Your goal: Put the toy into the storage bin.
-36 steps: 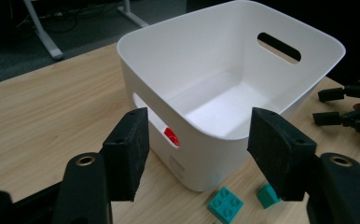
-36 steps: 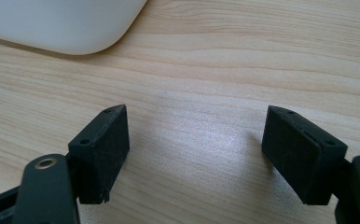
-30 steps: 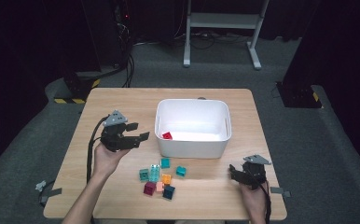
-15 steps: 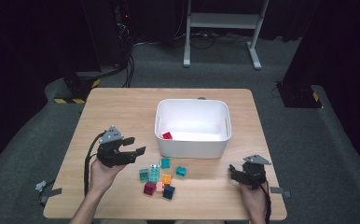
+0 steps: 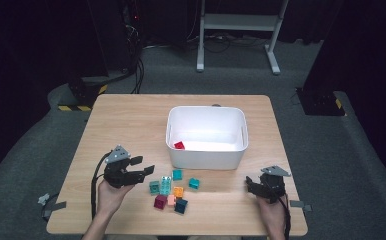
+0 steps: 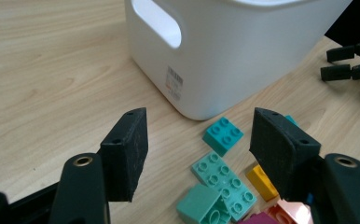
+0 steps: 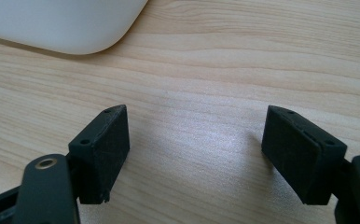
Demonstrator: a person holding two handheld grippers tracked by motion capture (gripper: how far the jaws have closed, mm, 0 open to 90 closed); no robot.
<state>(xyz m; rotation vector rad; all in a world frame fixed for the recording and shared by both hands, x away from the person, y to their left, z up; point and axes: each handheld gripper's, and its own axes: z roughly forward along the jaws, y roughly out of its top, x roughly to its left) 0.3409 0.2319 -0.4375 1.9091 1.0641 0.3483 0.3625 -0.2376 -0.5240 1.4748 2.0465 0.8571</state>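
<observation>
A white bin stands mid-table with one red brick inside. In front of it lies a cluster of several bricks: teal, mint, orange, magenta and others. My left gripper hovers just left of the cluster, open and empty. In the left gripper view its jaws frame a teal brick and a long mint brick beyond them. My right gripper rests low near the front right, open, with bare wood between its jaws.
The bin's handle hole faces the left gripper. A bin corner lies ahead-left of the right gripper. The wooden table has free room at left and back. A dark floor and a metal stand lie beyond.
My left gripper has sunk toward the table and come nearer the front edge, beside the brick cluster. The right gripper and the bricks have stayed in place.
</observation>
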